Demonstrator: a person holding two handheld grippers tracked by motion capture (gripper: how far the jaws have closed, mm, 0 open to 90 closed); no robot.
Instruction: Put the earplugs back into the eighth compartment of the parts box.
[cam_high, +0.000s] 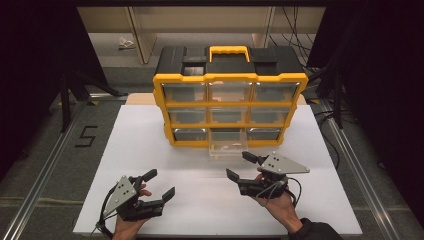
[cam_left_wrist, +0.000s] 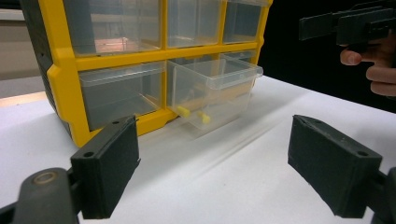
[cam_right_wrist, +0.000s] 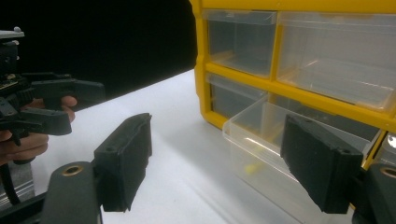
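A yellow-and-black organizer (cam_high: 229, 95) with clear drawers in three rows stands at the far middle of the white counter (cam_high: 150, 150). Its bottom middle drawer (cam_high: 227, 146) is pulled out toward the near side, resting partly on the counter in front of the cabinet; the other drawers sit flush in their slots. In the left gripper view, small yellow pieces (cam_left_wrist: 192, 113) lie inside the open drawer near its front wall.

The right tool (cam_high: 242, 166) hovers just near and slightly right of the pulled-out drawer, its jaws spread wide with nothing between them; one jaw points toward the drawer's right front corner without touching it. In the right gripper view, the drawer's clear rim lies just beyond the right-hand jaw.

The left tool (cam_high: 159, 184) sits at the near left of the counter, well apart from the organizer, jaws likewise wide and empty. From its own camera, the open drawer shows ahead between the two black jaws, with bare counter in between.

A black number five (cam_high: 86, 136) is marked on the floor to the left of the counter.
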